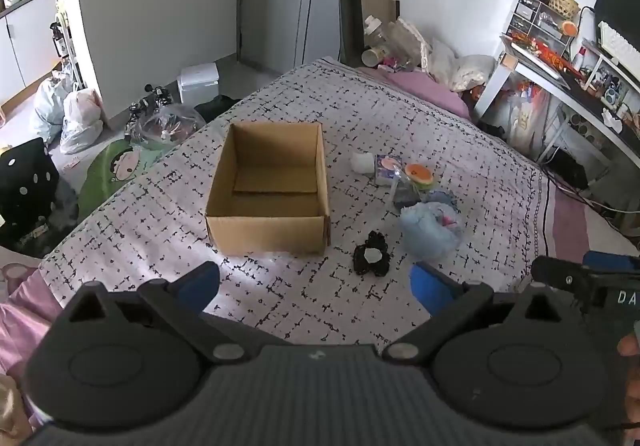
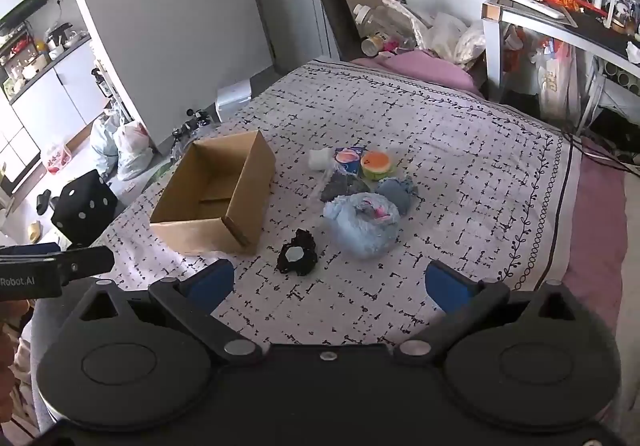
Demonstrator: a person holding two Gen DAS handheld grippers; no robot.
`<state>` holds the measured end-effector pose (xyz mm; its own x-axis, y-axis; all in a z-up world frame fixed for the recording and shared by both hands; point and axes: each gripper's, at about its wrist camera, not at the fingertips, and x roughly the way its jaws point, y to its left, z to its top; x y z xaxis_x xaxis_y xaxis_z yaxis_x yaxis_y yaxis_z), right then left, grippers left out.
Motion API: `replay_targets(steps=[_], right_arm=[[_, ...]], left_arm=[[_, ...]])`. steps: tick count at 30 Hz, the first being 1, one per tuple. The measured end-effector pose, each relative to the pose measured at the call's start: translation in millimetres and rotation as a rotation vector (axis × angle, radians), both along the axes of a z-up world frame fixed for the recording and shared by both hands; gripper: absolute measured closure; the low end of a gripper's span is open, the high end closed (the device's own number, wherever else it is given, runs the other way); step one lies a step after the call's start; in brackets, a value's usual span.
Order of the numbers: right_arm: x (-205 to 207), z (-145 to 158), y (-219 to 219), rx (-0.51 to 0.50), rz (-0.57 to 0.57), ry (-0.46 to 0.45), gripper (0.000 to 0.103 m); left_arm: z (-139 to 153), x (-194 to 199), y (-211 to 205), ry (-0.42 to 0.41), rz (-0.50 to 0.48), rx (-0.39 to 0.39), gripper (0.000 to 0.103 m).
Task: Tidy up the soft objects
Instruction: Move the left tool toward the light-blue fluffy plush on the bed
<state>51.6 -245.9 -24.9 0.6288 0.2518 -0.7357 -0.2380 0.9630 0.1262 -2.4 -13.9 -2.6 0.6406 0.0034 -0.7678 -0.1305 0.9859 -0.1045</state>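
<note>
both grippers, left gripper (image 1: 316, 284) and right gripper (image 2: 330, 286), hang wide open and empty above the bed (image 2: 460, 150). soft objects (image 2: 362, 222) lie piled just beside the empty cardboard box (image 2: 216, 190). likely risk: a pinch on fluffy fabric could slip, or drag neighbours along.

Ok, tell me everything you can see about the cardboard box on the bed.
The cardboard box is plain brown corrugated card, rectangular, open-topped with no flaps showing, and sits upright on the patterned bedspread. It holds nothing; only a flat inner flap lies on its floor. The soft items are heaped apart on its right, the black fuzzy piece nearest. Neither gripper touches it.
</note>
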Motion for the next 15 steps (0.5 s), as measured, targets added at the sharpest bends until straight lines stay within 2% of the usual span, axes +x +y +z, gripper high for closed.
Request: replay_targets(steps=[15], right_arm=[[-2, 3, -8, -0.01, 0.0, -0.008, 0.0]], left_arm=[[3, -4, -12, 0.004, -0.018, -0.016, 0.002]])
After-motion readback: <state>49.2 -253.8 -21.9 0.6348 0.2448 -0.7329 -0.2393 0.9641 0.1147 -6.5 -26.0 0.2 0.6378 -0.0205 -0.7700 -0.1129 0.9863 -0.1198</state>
